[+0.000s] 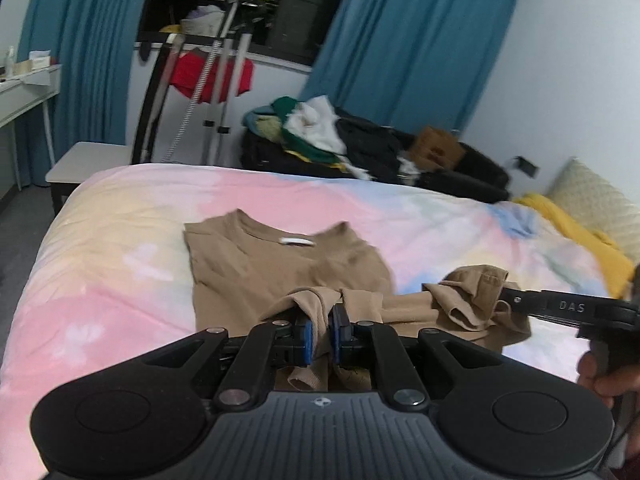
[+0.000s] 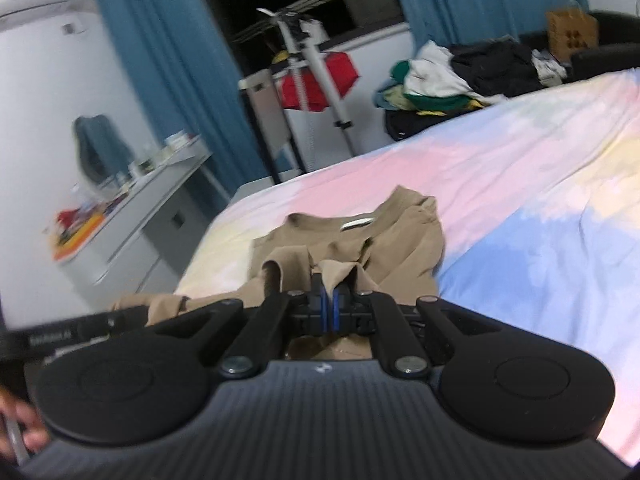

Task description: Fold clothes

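Observation:
A tan shirt lies on the pastel bed cover, collar and white label at the far end. It also shows in the right wrist view. My left gripper is shut on a fold of the shirt's near hem. My right gripper is shut on another bunch of the hem; it shows in the left wrist view, at the right, pinching crumpled tan cloth. The left gripper's black body shows in the right wrist view at the lower left. The near hem is lifted between the two grippers.
The bed cover spreads to both sides. A heap of clothes on a dark sofa lies beyond the bed. A drying rack with a red garment stands by the window. A white desk stands left. A yellow blanket lies far right.

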The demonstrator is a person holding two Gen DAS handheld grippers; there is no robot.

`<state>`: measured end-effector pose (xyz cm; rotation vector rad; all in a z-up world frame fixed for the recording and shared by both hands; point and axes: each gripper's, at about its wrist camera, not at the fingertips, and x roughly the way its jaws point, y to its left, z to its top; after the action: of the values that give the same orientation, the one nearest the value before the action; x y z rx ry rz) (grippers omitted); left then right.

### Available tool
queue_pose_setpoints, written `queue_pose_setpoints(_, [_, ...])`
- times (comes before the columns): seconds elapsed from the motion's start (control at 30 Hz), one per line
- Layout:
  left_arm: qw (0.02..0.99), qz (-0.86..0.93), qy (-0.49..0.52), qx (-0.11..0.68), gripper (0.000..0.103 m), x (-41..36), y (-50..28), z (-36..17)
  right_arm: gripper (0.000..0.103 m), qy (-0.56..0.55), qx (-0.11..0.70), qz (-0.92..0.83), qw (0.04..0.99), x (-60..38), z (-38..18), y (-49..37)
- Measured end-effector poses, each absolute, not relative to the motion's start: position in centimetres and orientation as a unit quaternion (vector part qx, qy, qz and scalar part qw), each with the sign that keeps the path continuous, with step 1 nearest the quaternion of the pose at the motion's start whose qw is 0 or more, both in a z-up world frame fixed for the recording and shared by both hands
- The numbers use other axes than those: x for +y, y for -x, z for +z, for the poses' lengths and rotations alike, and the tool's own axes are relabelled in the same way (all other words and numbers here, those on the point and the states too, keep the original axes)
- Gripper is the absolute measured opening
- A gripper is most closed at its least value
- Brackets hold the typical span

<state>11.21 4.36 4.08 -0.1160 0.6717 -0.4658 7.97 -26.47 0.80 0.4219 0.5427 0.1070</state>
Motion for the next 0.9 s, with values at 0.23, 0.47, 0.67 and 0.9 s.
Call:
queue_pose_setpoints(0.23, [0.910, -0.185, 0.027, 0.371, 0.012, 2.3, -19.3, -4.8, 0.007, -0.173, 0.311, 0.021, 0.934, -26.3, -7.1, -15.7])
queue_pose_setpoints(0.47, [0.901, -0.178, 0.035, 0.394, 0.014, 2.8, -22.2, -9.6, 0.007, -0.169, 0.351, 0.019, 0.921, -26.4, -11.2, -19.2])
queue_pose_setpoints(0.67, [0.909, -0.171, 0.031, 0.379, 0.022, 2.7, -20.8, -8.7, 0.009, -0.174, 0.354, 0.025, 0.918, -26.5, -10.9, -19.1])
queue_pose_setpoints(0.9, [0.925, -0.157, 0.026, 0.346, 0.063, 3.3, -16.3, -5.8, 0.045, -0.180, 0.310, 0.028, 0.933, -26.4, -8.3, -15.5])
